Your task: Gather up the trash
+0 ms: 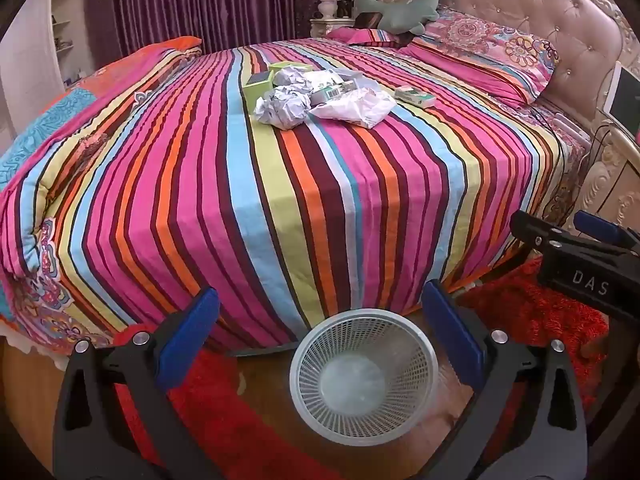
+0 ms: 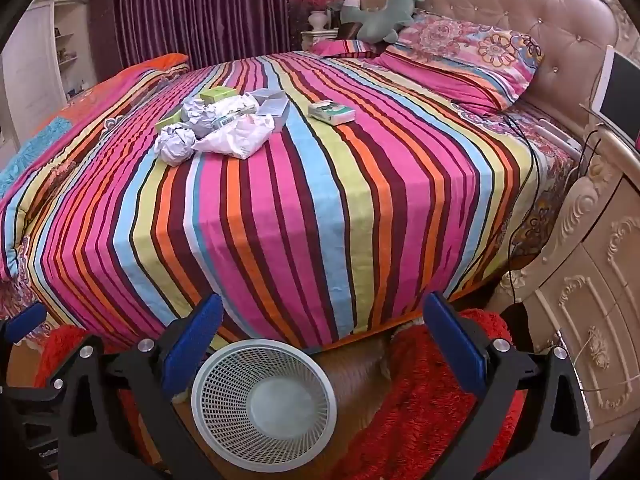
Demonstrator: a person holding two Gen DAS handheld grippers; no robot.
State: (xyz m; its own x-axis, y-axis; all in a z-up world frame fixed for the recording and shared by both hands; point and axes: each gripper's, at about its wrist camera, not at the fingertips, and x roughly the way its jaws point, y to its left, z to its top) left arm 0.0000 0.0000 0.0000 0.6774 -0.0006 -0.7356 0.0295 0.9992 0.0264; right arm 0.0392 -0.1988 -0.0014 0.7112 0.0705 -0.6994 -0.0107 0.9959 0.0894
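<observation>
Both the left gripper (image 1: pixel 320 328) and the right gripper (image 2: pixel 322 332) hang spread wide and hold nothing, above a white mesh basket (image 1: pixel 424 354) on the floor. The trash pile (image 2: pixel 218 130) (crumpled paper, wrappers, small boxes) lies mid-bed on the striped bedspread (image 2: pixel 300 216).

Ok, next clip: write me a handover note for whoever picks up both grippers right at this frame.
Left gripper: open, holding nothing.
Right gripper: open, holding nothing.
Basket: on the floor at the foot of the bed, nothing in it.
Trash: paper balls, white bag and small boxes piled on the bedspread; one box lies apart, right of the pile.
Done: nothing collected.
Left: move every piece into the basket.
</observation>
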